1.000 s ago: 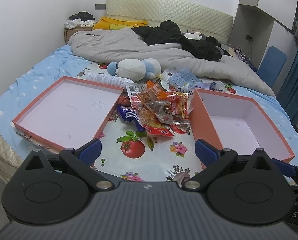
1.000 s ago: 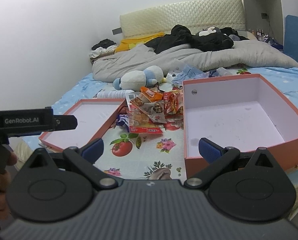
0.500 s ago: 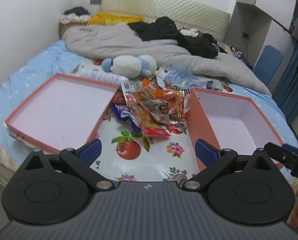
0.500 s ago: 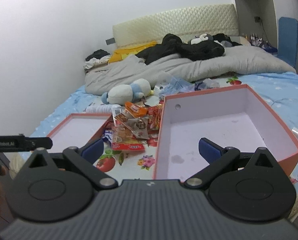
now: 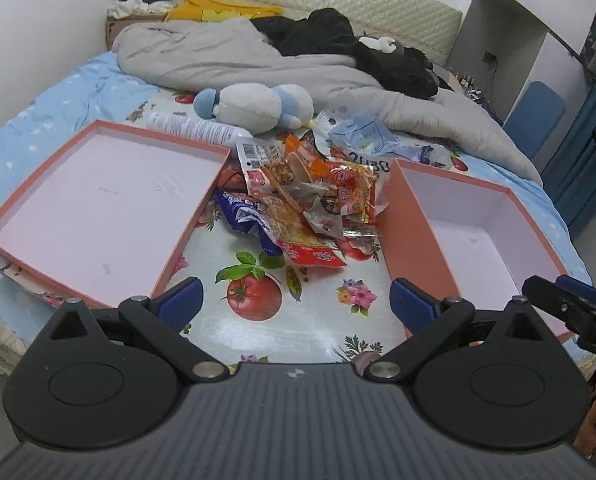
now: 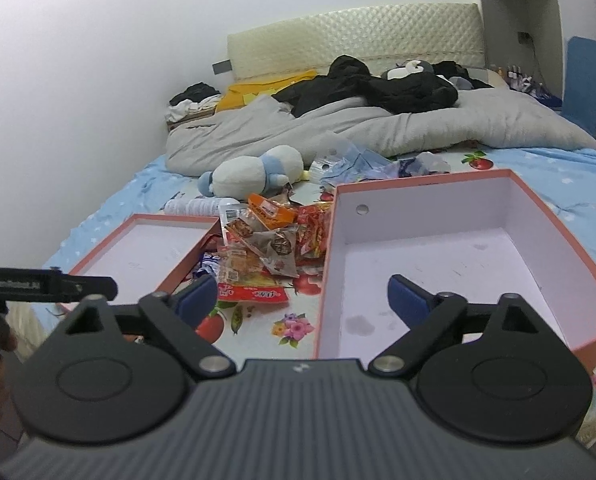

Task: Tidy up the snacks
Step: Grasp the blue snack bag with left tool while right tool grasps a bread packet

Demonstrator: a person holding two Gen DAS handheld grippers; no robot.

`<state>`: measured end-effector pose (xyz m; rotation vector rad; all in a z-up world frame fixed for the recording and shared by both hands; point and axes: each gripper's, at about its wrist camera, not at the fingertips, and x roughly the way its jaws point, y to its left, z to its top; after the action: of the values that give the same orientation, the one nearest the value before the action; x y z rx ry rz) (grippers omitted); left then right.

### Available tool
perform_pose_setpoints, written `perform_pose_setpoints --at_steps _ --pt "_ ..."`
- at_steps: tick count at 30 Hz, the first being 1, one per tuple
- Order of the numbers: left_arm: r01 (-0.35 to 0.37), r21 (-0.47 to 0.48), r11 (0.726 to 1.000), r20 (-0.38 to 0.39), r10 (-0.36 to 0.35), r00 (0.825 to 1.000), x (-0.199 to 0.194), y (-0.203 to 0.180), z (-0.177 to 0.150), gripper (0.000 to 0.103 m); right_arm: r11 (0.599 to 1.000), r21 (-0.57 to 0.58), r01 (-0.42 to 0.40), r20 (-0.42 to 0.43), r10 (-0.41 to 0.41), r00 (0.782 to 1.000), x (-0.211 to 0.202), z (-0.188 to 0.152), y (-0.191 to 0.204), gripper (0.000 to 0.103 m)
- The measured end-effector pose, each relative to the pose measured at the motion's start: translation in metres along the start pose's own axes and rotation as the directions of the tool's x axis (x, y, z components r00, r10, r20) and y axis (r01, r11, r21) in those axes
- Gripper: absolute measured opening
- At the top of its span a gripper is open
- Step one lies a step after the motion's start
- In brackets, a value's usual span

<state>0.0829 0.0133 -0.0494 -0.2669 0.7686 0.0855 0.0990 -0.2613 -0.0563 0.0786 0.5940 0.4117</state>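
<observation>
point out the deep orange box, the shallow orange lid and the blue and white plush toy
deep orange cardboard box (image 6: 458, 256), right wrist view, on its white inside floor
shallow orange cardboard lid (image 5: 98, 208), left wrist view, on its white inner face
blue and white plush toy (image 5: 254, 106), left wrist view, on its white body

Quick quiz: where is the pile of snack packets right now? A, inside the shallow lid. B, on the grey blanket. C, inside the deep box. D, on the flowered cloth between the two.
D: the snack packets lie on the flowered cloth, between the shallow lid and the deep box, both of which hold nothing.
</observation>
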Motion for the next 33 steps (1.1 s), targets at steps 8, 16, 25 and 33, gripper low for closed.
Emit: perform_pose_setpoints --at_steps 8,16,25,33 --pt "-0.023 -0.029 0.999 -0.020 0.022 1.000 0.032 0.020 0.011 0.096 0.998 -0.058 0.006 -0.027 -0.008 1.000 0.037 0.002 0.016 0.067" --pt "0.034 -0.089 0.995 -0.058 -0.039 0.998 0.078 0.041 0.024 0.083 0.990 -0.134 -0.054 -0.076 0.045 0.996 0.070 0.001 0.044 0.065" --pt "0.095 -0.195 0.976 -0.090 -0.114 0.989 0.156 0.070 0.047 0.077 0.944 -0.313 -0.101 -0.212 0.034 0.977 0.144 -0.019 0.090 0.050" --pt "0.061 -0.261 0.963 -0.146 -0.102 0.984 0.229 0.093 0.066 0.069 0.912 -0.383 -0.144 -0.283 0.033 0.959 0.213 -0.026 0.097 0.050"
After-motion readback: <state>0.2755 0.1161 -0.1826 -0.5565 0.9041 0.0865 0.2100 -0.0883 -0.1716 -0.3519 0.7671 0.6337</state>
